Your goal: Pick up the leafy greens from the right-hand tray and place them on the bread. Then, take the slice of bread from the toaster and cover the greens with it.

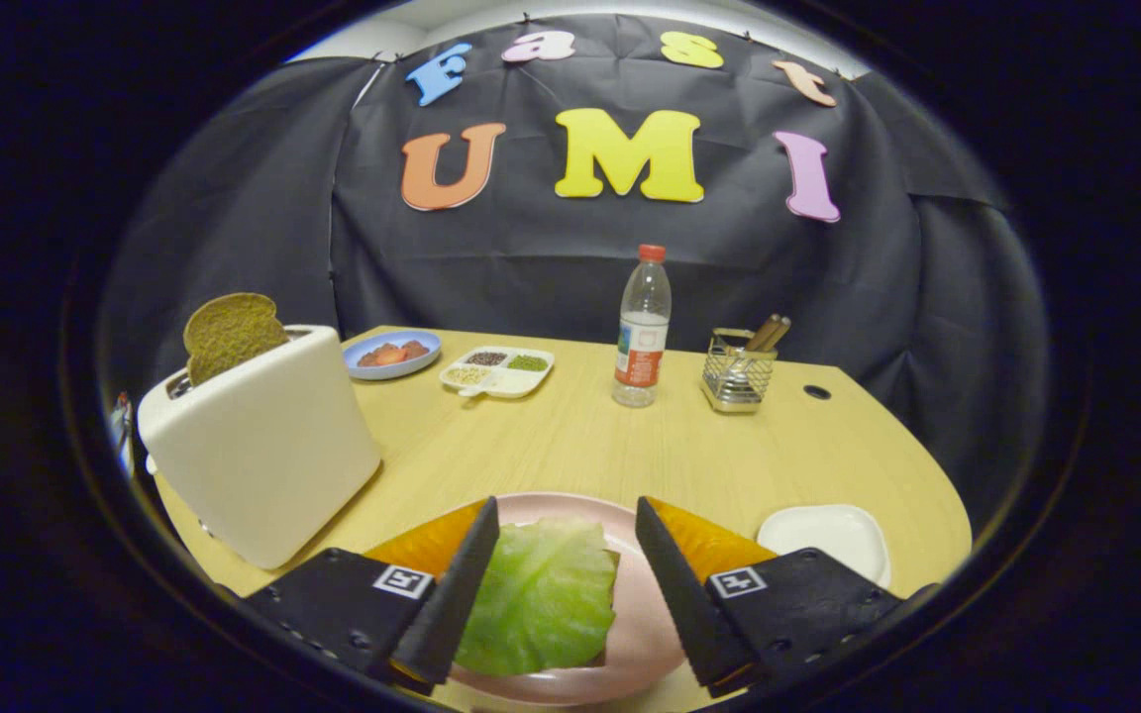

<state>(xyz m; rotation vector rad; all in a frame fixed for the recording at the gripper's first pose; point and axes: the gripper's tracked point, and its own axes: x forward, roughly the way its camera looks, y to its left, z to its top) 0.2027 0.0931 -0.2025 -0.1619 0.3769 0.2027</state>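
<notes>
Greens (pixel 543 594) are down, lying flat on the pink plate (pixel 645 634) with a dark sliver of bread (pixel 614 569) peeping out at their right edge, so by my read the first half is done. The gripper (pixel 563 574) hangs over that plate, fingers spread wide and holding nothing, the leaf between them. Now for the second half: the slice (pixel 231 335) stands up out of the toaster (pixel 263 446), left of the plate and near it. The next move calls for a swing left, fingers lined up across that thin upright slice, a pinch on its top edge and a straight lift. The white tray (pixel 833 535) sits just right of the plate, bare. Beyond the plate stands a bottle (pixel 642 332); its label is too small to read. Square markers on the gripper carry no legible words.
</notes>
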